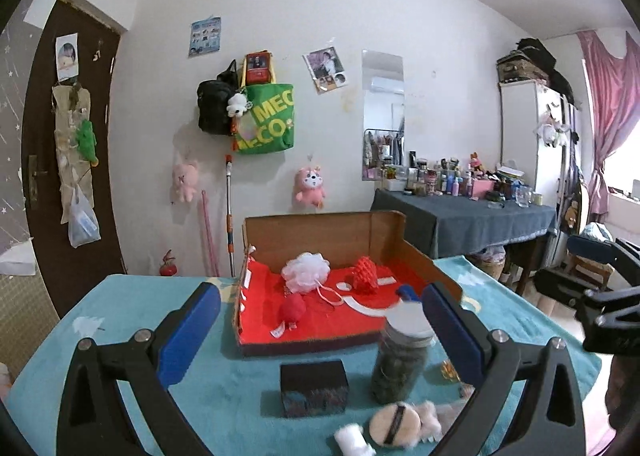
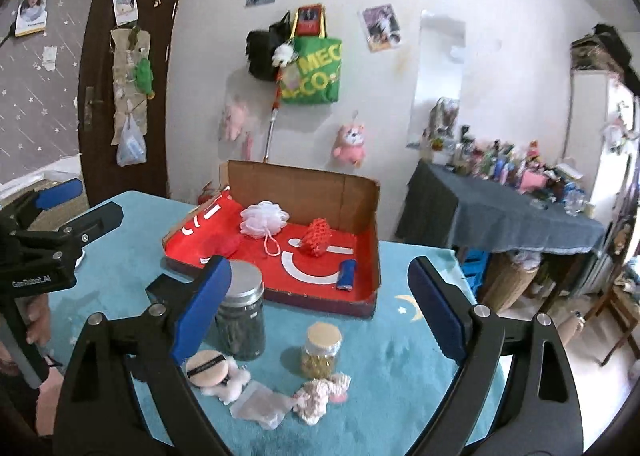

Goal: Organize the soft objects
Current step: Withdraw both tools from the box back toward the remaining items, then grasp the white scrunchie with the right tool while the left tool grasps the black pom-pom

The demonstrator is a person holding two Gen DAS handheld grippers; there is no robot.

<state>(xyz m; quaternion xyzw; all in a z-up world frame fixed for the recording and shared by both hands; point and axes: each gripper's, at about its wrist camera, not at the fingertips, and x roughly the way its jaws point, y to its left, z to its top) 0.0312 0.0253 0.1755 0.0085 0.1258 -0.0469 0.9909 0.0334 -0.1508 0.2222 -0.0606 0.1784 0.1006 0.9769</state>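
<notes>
Left wrist view: the powder puff [image 1: 395,425] and a white roll [image 1: 352,441] sit at the bottom edge, partly cut off by the frame and blurred; the fluffy bits beside the puff are hard to make out. Dark jar [image 1: 402,360] hides part of the box's near right corner, and a blue item behind its lid is mostly covered. Small black box [image 1: 314,388] stands left of the jar.

Right wrist view is clearer — puff [image 2: 207,369], a translucent pouch [image 2: 262,408] and a pink-white knitted piece [image 2: 322,396] lie loose on the teal table cover [image 2: 380,356], near side, in front of the dark jar [image 2: 240,316] and a small yellow-filled jar [image 2: 321,350].

Cardboard box [image 2: 304,184] with red lining sits mid-table, flaps up at the far and right sides. Inside: white mesh pouf [image 2: 264,218], red knit piece [image 2: 318,242], a red soft item at left, a blue item at near right. Open cover to the right of the box up to the table's right edge.

Left gripper [image 1: 320,332] — jaws spread wide, nothing between the pads, aimed slightly down at the box. Right gripper [image 2: 320,300] likewise wide and empty. A hand [image 2: 38,320] holds the left tool at the far left of this view.
</notes>
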